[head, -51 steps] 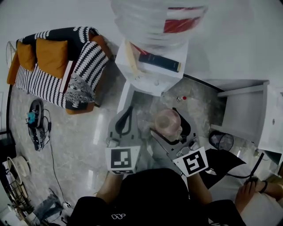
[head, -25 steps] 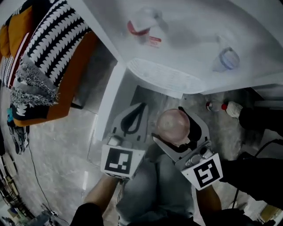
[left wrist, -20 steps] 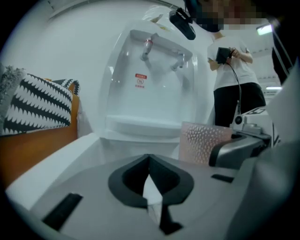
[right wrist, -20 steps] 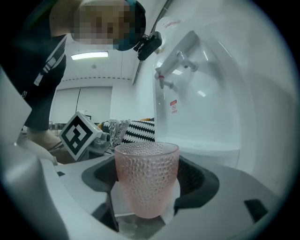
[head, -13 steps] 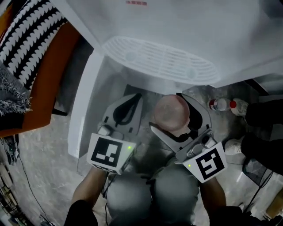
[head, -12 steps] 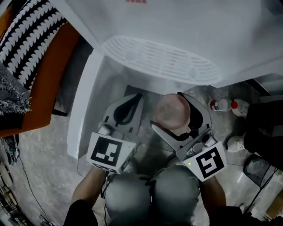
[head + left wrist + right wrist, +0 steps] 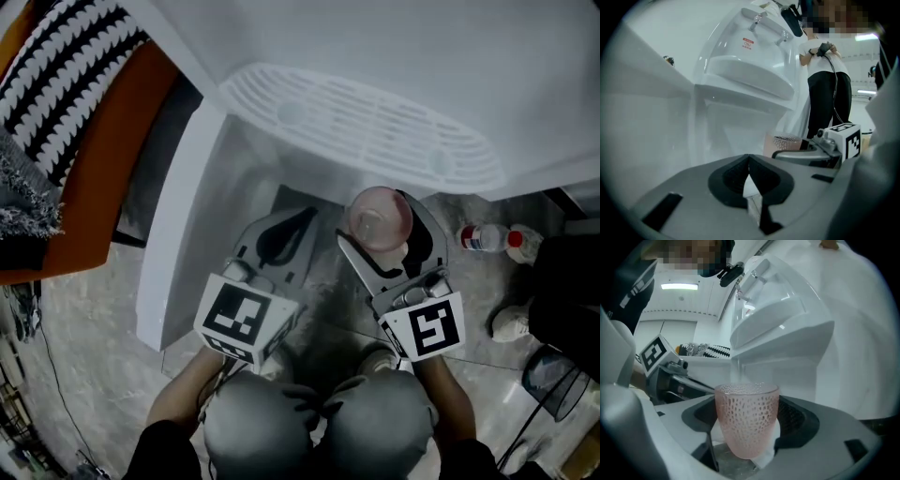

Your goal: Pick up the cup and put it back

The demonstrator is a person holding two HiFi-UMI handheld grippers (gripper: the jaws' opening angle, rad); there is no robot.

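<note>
While the right gripper (image 7: 386, 234) pinches the pink dimpled cup (image 7: 746, 420) upright between its jaws, held in the air, the left gripper (image 7: 749, 174) sits just beside it, jaws pressed together on nothing. Looks like the carry step: cup lifted, not yet put back. Ahead is a white slotted tray (image 7: 366, 127). The next move needs a level set-down on a flat spot, then release.

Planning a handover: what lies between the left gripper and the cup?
Head view: only the near jaw of the right gripper, shut on the pink cup; otherwise bare floor.
</note>
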